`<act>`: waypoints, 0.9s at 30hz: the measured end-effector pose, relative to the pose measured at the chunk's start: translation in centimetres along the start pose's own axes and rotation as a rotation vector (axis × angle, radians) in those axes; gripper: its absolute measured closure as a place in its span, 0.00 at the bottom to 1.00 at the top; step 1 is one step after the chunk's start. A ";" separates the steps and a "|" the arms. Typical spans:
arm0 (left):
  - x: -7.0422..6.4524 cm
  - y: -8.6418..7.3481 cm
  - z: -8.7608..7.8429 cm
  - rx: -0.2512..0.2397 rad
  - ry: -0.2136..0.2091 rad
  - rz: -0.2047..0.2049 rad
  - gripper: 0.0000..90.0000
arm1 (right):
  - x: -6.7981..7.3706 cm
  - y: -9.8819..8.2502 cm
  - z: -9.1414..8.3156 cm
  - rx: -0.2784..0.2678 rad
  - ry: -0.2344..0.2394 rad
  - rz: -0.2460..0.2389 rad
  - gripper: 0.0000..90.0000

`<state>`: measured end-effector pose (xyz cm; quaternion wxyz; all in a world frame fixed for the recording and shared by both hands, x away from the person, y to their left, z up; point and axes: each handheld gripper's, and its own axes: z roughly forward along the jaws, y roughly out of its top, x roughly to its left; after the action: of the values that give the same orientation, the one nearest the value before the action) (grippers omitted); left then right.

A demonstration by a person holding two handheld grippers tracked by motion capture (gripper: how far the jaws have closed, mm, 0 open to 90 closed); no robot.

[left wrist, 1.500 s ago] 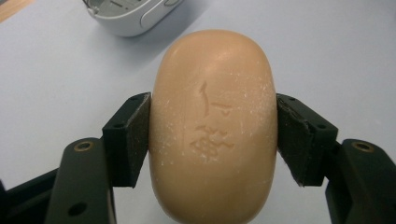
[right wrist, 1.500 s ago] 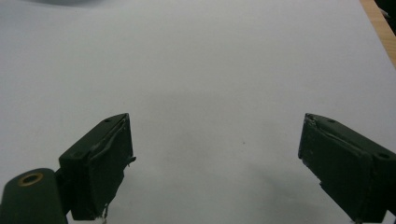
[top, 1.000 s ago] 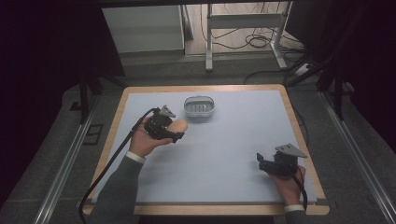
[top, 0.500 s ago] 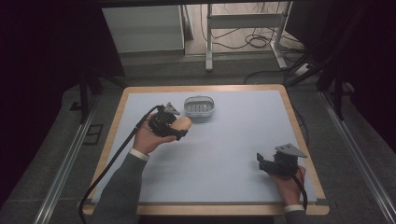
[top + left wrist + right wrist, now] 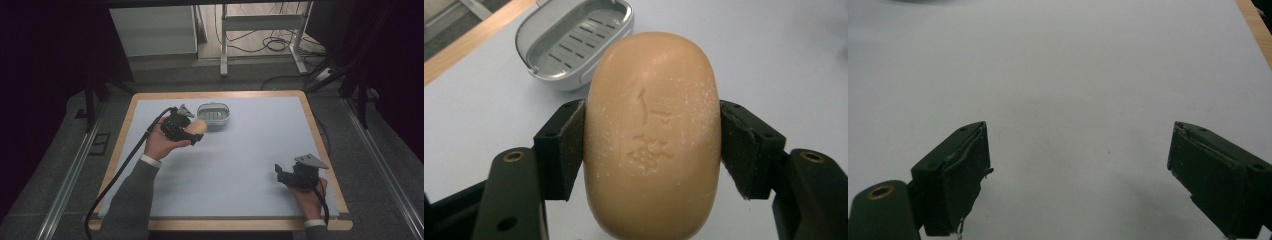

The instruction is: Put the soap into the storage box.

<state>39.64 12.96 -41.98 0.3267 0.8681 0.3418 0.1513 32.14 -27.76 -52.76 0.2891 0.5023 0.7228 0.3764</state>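
A tan oval bar of soap (image 5: 651, 135) is clamped between the pads of my left gripper (image 5: 651, 145), held above the table. In the high view the left gripper (image 5: 187, 129) carries the soap (image 5: 196, 127) just left of a grey soap dish (image 5: 214, 114) at the table's back middle. The dish (image 5: 574, 42) lies empty, with a slotted floor, just beyond the soap. My right gripper (image 5: 295, 176) rests near the front right of the table. Its jaws (image 5: 1078, 175) stand wide apart over bare white surface with nothing between them.
The white mat (image 5: 240, 165) covers a wood-edged table (image 5: 125, 120). A black cable (image 5: 120, 165) trails from the left gripper past the left edge. A metal frame and loose cables (image 5: 270, 40) lie on the floor behind the table.
My left gripper has carried the soap a little farther back and right, closer to the dish. The right gripper has stayed where it was.
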 end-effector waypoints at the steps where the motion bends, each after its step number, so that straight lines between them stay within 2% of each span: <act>1: 0.0 0.1 0.0 -0.002 0.002 0.001 0.37 | 0.0 0.0 0.0 0.000 0.000 0.000 0.11; 18: 0.2 1.6 1.0 0.012 0.000 0.017 0.37 | 0.0 0.0 0.0 -0.003 0.003 0.003 0.11; 21: 0.6 1.6 1.2 0.001 -0.029 0.001 0.37 | -0.1 0.0 0.0 -0.003 0.004 0.004 0.11; 27: 1.3 1.7 1.8 0.009 -0.027 -0.013 0.37 | 0.0 0.0 0.0 -0.001 0.003 0.003 0.11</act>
<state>42.30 12.11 -42.17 0.3286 0.8692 0.3437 0.1359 32.14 -27.79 -52.75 0.2876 0.5026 0.7224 0.3780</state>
